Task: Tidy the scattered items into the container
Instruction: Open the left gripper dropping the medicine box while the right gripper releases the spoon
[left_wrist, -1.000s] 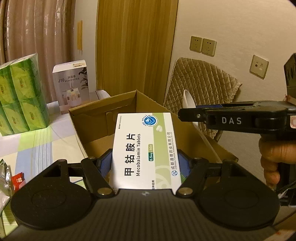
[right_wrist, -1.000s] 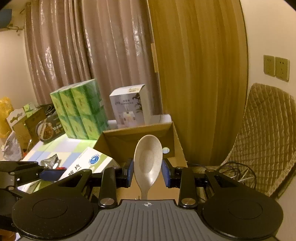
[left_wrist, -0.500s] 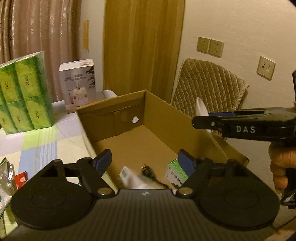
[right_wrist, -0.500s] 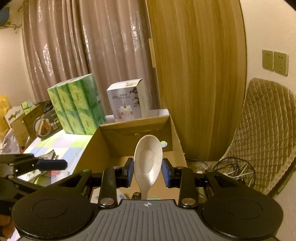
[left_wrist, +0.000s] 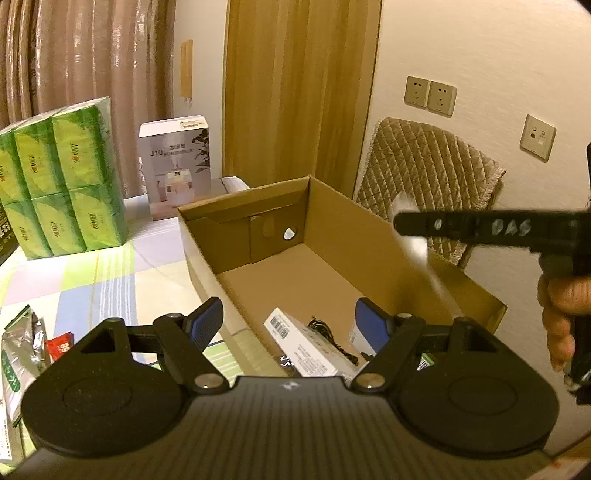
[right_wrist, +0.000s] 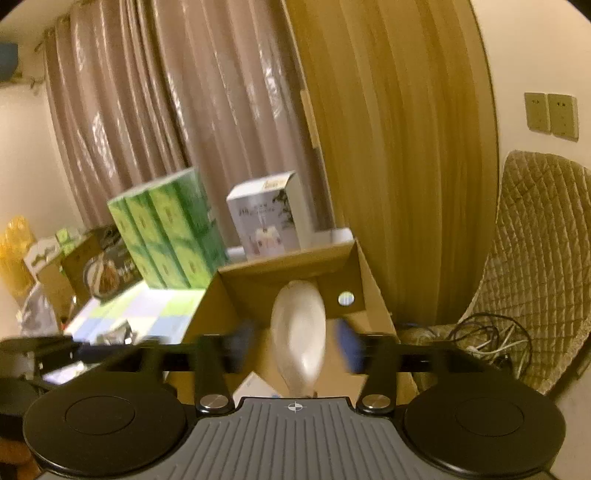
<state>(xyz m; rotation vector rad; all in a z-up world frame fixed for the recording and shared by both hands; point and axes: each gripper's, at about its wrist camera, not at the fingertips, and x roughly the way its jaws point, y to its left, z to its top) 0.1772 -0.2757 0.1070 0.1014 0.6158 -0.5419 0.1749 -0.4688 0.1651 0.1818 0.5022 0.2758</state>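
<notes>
An open cardboard box (left_wrist: 373, 236) stands on the checked tablecloth. Inside lie a white medicine box (left_wrist: 306, 345), a black cable (left_wrist: 332, 341) and a small white-green box (left_wrist: 352, 338). My left gripper (left_wrist: 288, 326) is open and empty over the box's near end. My right gripper (right_wrist: 293, 347) is open, its blue pads spread wider than the pale spoon (right_wrist: 299, 332), which is blurred and loose between them above the cardboard box (right_wrist: 288, 260). In the left wrist view the right gripper (left_wrist: 480, 229) is over the right wall, with the spoon (left_wrist: 428, 258) as a tilted blur.
Green tissue packs (left_wrist: 62, 177) and a white humidifier carton (left_wrist: 177, 166) stand behind the box. Foil sachets (left_wrist: 22, 343) and a red packet (left_wrist: 59, 345) lie on the cloth at left. A quilted chair (left_wrist: 424, 177) and floor cables (right_wrist: 487, 339) are at right.
My left gripper let go of the medicine box, which now lies in the cardboard box. My right gripper's fingers have spread apart, and the spoon is now loose between them.
</notes>
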